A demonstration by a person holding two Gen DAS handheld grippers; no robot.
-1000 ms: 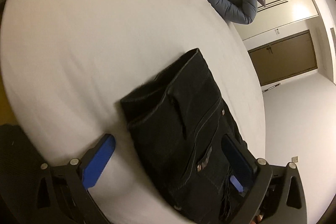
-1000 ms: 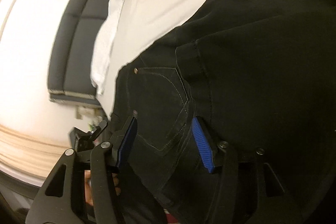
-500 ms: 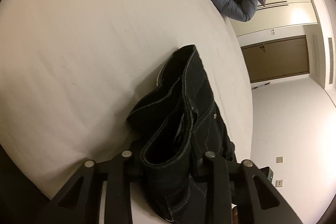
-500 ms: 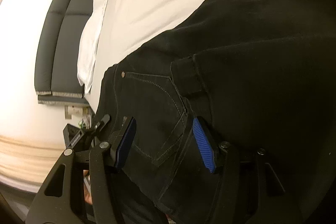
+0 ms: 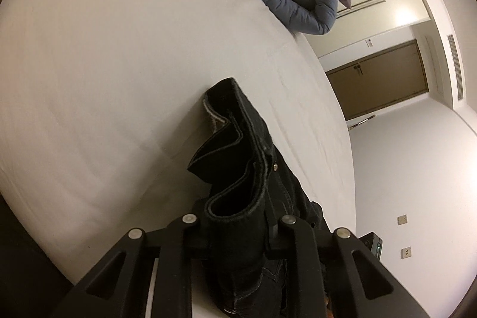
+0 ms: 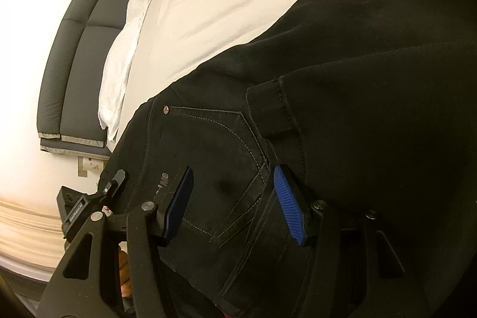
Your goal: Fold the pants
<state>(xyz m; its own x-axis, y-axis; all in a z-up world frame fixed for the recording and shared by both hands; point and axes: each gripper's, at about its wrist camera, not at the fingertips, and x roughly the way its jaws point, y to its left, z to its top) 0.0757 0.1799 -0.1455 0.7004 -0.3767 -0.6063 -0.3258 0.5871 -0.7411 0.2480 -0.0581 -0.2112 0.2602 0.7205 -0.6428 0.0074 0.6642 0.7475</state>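
A: Since a second ago our left gripper (image 5: 235,231) has shut — its blue pads were spread beside the waistband, and now they are buried in a bunched fold of the pants (image 5: 238,169) and the band is lifted off the bed (image 5: 119,64).

B: And our right gripper (image 6: 235,204) has barely shifted. Its jaws stand wide apart over the back pocket (image 6: 214,169), clamped on nothing, though the cloth bulges up between the pads.

A: So we hold the pants on one side only. The rest lies on the bed, spread dark under the right camera, with some of it near the mattress edge.

B: That is our risk, we think. If we lift further with the left alone, the weight drags the cloth sideways and the fold goes crooked.

A: Or the thick wad slips out of the left pads — denim layers slide on each other.

B: And if we shut the right here, we may catch only the pocket's top layer, so the layers beneath stay behind.
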